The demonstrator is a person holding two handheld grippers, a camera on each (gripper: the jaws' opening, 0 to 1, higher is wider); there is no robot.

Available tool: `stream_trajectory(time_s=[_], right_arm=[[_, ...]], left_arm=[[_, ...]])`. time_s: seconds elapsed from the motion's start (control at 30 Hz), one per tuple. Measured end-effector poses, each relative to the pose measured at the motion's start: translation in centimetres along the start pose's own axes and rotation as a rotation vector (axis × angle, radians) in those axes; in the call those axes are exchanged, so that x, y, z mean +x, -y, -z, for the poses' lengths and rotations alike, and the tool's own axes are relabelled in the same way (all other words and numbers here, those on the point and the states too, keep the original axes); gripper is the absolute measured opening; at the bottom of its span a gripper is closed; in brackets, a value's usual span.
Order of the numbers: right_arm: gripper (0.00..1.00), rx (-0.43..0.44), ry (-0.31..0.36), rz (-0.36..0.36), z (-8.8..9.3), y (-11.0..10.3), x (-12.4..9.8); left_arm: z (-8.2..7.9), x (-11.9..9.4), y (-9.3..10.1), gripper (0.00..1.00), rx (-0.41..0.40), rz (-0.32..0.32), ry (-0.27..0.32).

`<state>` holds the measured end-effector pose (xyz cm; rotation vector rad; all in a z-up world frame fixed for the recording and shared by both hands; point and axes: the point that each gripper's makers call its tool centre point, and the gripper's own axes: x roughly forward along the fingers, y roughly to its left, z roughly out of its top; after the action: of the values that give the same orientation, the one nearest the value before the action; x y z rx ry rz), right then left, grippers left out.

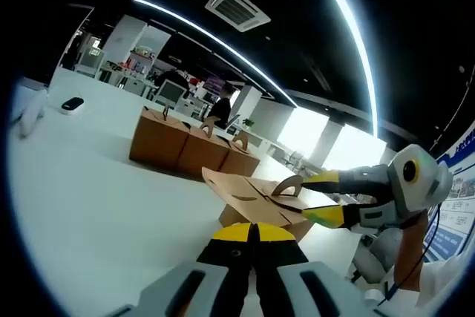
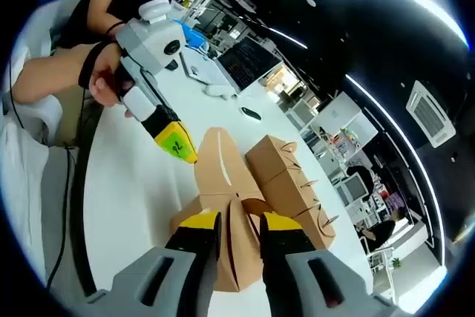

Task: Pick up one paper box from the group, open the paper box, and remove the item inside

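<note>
A brown paper box [image 1: 256,209] lies on the white table [image 1: 96,206] with its top flaps spread apart. My left gripper [image 1: 254,232] is shut, its yellow tips pinching the near edge of a flap. My right gripper [image 1: 325,198] comes in from the right, its jaws closed on the handle flap [image 1: 286,185]. In the right gripper view the box [image 2: 223,257] sits just ahead of my right gripper [image 2: 240,222], with the cardboard handle between its fingers. My left gripper [image 2: 178,146] holds the tall raised flap [image 2: 219,157] at its left edge.
A row of three more brown boxes [image 1: 194,146] stands behind the open one, and shows as a row of boxes [image 2: 289,180] in the right gripper view. A black mouse [image 1: 72,103] lies far left. A person's hand [image 2: 104,83] holds the left gripper by the table edge.
</note>
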<state>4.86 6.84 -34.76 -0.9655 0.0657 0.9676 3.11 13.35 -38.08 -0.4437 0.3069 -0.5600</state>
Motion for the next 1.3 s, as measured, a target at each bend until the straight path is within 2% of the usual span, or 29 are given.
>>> stream_trajectory(time_s=[0.4,0.77,1.3], right_arm=[[0.18,-0.037,-0.025,0.015,0.5,0.2,0.7],[0.03,0.038,-0.044,-0.010,0.9,-0.7,0.7],[0.03,0.035,-0.050,-0.008,0.8,-1.1,0.3]], left_arm=[[0.0,0.0,0.0,0.03,0.007,0.005,-0.005],[0.0,0.0,0.0,0.03,0.006,0.006,-0.005],[-0.1,-0.1,0.0,0.03,0.006,0.006,-0.001]])
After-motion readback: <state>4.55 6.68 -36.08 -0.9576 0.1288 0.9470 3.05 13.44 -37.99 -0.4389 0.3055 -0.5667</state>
